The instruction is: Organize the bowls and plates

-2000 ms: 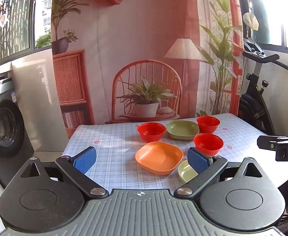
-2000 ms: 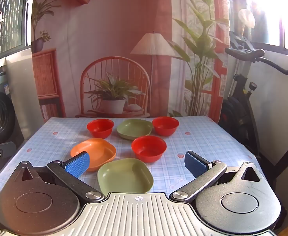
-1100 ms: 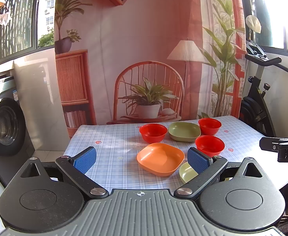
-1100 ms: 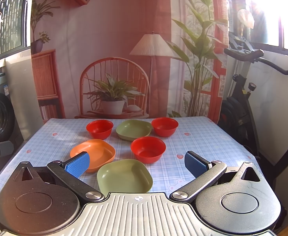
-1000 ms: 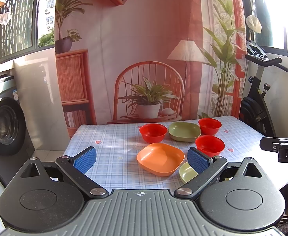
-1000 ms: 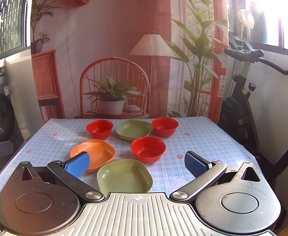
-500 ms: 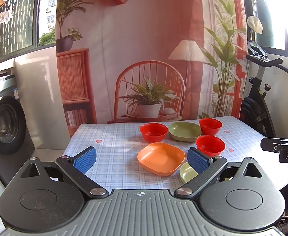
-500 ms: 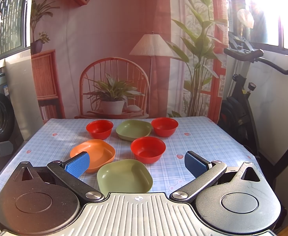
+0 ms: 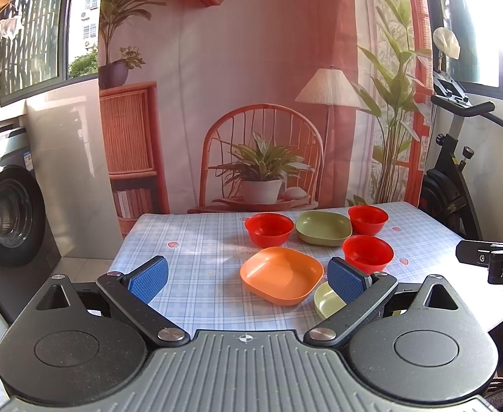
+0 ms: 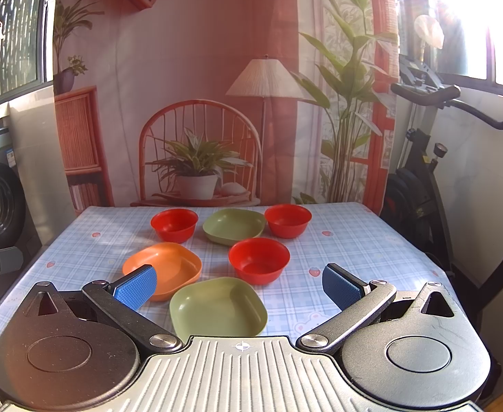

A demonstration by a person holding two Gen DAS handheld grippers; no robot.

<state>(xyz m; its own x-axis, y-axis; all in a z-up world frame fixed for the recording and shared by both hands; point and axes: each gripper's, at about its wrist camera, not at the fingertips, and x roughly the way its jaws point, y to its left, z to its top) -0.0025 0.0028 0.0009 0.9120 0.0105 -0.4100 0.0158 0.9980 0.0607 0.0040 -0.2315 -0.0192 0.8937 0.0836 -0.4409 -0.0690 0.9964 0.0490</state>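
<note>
place: home | washer at 9 o'clock | exercise bike at 3 o'clock | checked tabletop | printed backdrop at 12 o'clock

Each gripper, left gripper and right gripper, has black linkage arms, silver pivot screws, blue textured pads and a ribbed grey body.

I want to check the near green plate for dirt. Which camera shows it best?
The right wrist view: the near green plate lies whole and unobstructed between the open right tool's fingers. In the left wrist view, only a sliver shows behind a finger of the left tool.
</note>
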